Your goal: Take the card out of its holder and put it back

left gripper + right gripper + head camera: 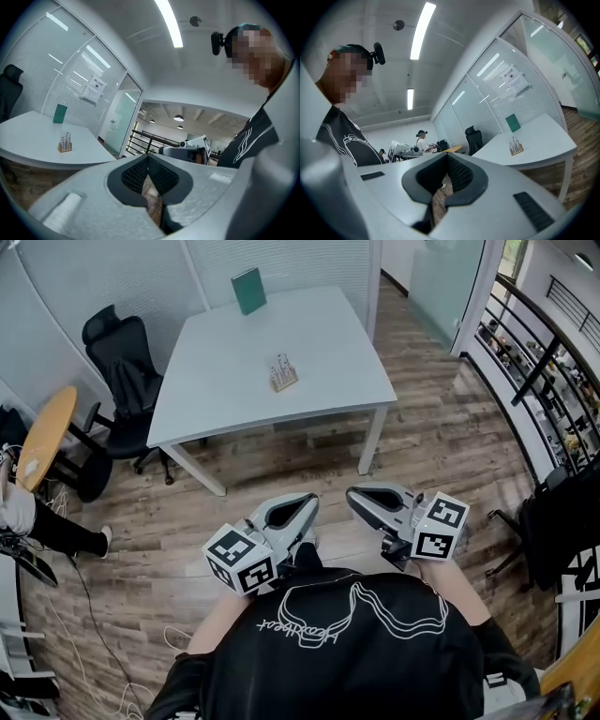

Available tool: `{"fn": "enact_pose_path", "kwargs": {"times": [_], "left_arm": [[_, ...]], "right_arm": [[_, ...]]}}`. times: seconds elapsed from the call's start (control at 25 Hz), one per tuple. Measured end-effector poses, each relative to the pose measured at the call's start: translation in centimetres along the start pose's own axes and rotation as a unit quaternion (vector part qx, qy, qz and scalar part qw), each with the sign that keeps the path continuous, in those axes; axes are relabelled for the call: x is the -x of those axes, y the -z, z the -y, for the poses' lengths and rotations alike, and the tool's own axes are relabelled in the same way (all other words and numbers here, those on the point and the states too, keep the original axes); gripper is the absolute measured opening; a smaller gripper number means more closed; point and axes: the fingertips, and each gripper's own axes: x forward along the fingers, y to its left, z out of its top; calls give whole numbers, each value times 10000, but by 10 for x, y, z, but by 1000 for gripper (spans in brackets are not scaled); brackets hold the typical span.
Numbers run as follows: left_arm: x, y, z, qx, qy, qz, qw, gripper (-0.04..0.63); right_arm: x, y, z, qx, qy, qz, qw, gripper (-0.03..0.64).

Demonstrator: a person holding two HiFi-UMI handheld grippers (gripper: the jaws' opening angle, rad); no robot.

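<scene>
A small wooden holder (pixel 283 374) with upright cards in it stands near the middle of the white table (pixel 216 381). It also shows far off in the left gripper view, holder (pixel 65 143), and in the right gripper view, holder (pixel 516 147). Both grippers are held close to the person's chest, well short of the table and over the wood floor. My left gripper (pixel 309 499) is shut with nothing in it, its jaws meeting at the tip (pixel 148 157). My right gripper (pixel 351 495) is likewise shut and empty (pixel 446 157).
A green board (pixel 248 290) stands upright at the table's far edge. A black office chair (pixel 122 362) is left of the table, and a round wooden table (pixel 45 435) is further left. A railing (pixel 544 381) runs along the right. Another person's leg (pixel 56 531) shows at the left edge.
</scene>
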Motion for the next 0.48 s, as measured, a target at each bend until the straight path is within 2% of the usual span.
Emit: {"fn": "enact_pose_path", "kwargs": {"times": [0.48], "left_arm": [[-49,-48,-166,274,120,-224,9993,14]], "right_arm": [[-113,-40,128,-339,264,-52,9991,9]]}}
